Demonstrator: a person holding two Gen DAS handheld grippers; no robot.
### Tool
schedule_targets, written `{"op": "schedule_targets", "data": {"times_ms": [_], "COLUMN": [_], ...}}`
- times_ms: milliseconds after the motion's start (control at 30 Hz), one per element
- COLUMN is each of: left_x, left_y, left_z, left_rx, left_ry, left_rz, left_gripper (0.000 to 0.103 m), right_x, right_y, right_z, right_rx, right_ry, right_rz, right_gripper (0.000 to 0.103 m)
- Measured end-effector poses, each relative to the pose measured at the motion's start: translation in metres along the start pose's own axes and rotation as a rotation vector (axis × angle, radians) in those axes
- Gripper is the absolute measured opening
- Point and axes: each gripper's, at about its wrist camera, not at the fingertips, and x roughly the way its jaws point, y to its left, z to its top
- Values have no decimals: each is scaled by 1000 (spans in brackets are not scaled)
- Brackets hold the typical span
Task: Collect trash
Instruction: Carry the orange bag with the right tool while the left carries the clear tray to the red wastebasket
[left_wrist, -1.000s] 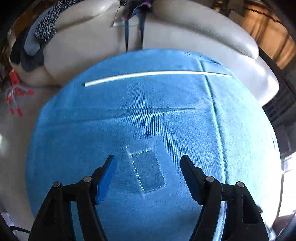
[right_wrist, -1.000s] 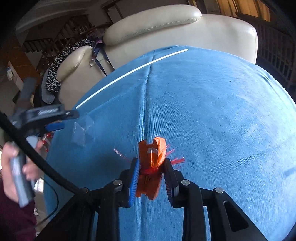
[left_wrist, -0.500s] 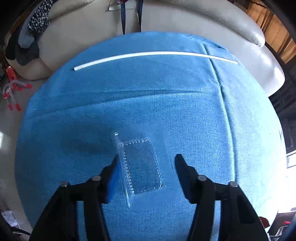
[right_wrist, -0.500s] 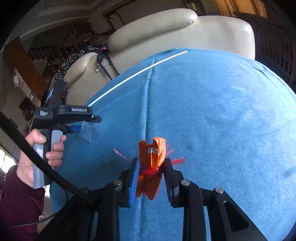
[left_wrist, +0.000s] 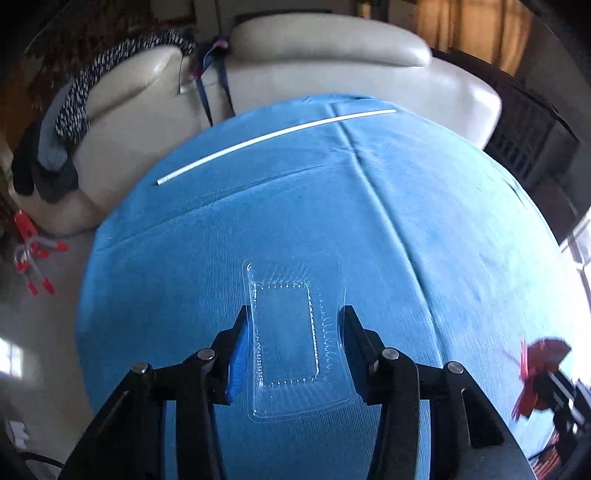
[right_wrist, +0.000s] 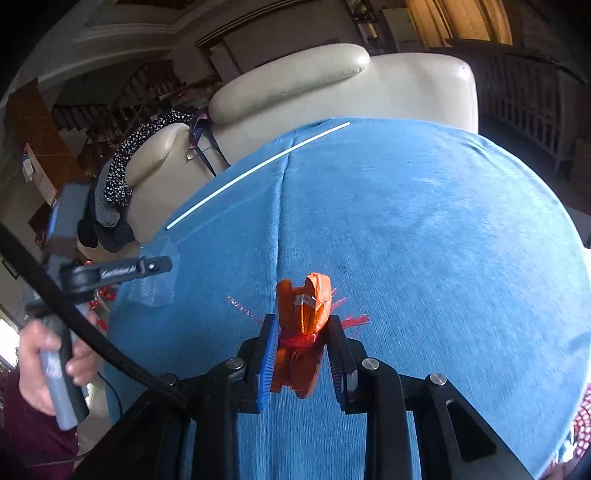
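Note:
A clear plastic blister pack sits between the fingers of my left gripper. The jaws are closing on it; both pads press its long edges, which bow inward. In the right wrist view the pack hangs off the blue cloth from the left gripper, which a hand holds. My right gripper is shut on a crumpled orange wrapper with red fringe, held above the cloth. That wrapper shows blurred at the right edge of the left wrist view.
A blue cloth covers the round table. A long white stick lies near its far edge. Behind stands a cream sofa with dark clothes over its armrest. Red-tipped items lie on the floor at left.
The left jaws narrowed from wide apart onto the clear pack and lifted it off the cloth while the hand swung sideways. The right gripper shifted a little, still holding the orange wrapper.

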Motion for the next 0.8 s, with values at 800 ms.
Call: {"op": "schedule_targets", "data": {"times_ms": [800], "left_x": [-137], "left_y": [-86], "left_z": [-97], "left_rx": [240], "left_ry": [-219], "left_rz": [-52], "left_gripper": [48], "right_x": [-138], "right_y": [-21], "right_z": [-75], "right_rx": [45], "right_ry": [-133], "right_rz": [-76], "right_gripper": [28]}}
